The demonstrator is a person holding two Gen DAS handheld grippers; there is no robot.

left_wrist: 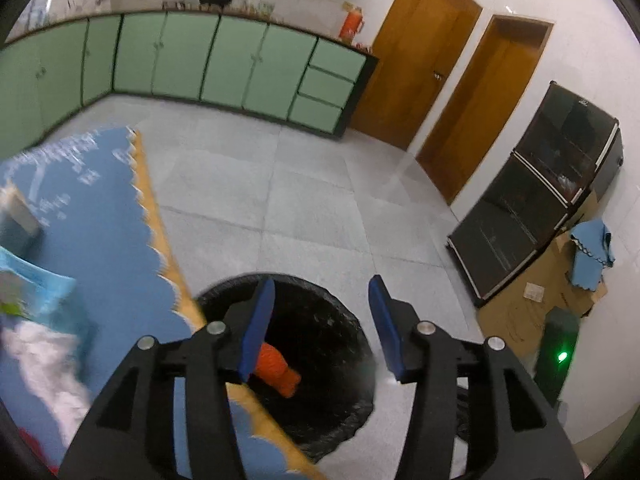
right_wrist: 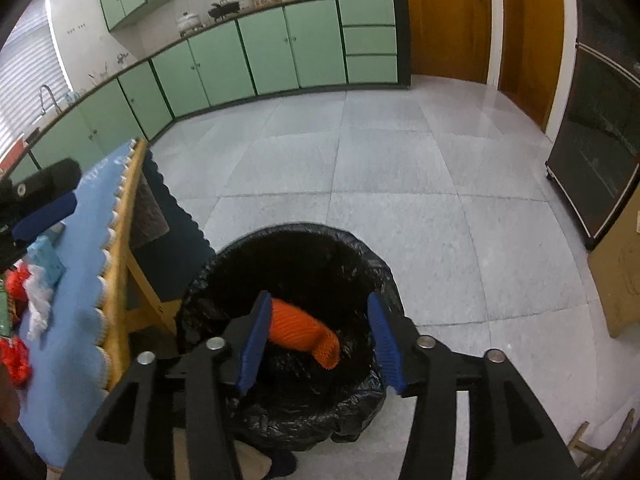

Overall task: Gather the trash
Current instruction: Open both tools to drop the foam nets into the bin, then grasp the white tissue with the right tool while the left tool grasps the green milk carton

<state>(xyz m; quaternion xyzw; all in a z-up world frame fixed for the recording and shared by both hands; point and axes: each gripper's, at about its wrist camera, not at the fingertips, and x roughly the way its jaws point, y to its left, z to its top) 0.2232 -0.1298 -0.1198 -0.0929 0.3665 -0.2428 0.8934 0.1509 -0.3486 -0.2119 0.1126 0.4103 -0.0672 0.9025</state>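
A round bin lined with a black bag [right_wrist: 300,236] stands on the floor beside the table. An orange mesh net [right_wrist: 304,330] lies inside it, below the open fingers of my right gripper [right_wrist: 319,298], which hold nothing. In the left wrist view my left gripper [left_wrist: 320,284] hovers open and empty over the same bin [left_wrist: 340,320], the orange net [left_wrist: 276,368] showing past its left finger. The left gripper [right_wrist: 74,190] also appears at the left edge of the right wrist view, over the table.
A wooden table under a blue scalloped cloth [right_wrist: 76,300] carries white crumpled paper [right_wrist: 36,304], red scraps [right_wrist: 14,356] and a blue packet [left_wrist: 36,280]. Green cabinets [right_wrist: 260,52], wooden doors [left_wrist: 416,60] and a dark glass cabinet [left_wrist: 532,200] ring the tiled floor.
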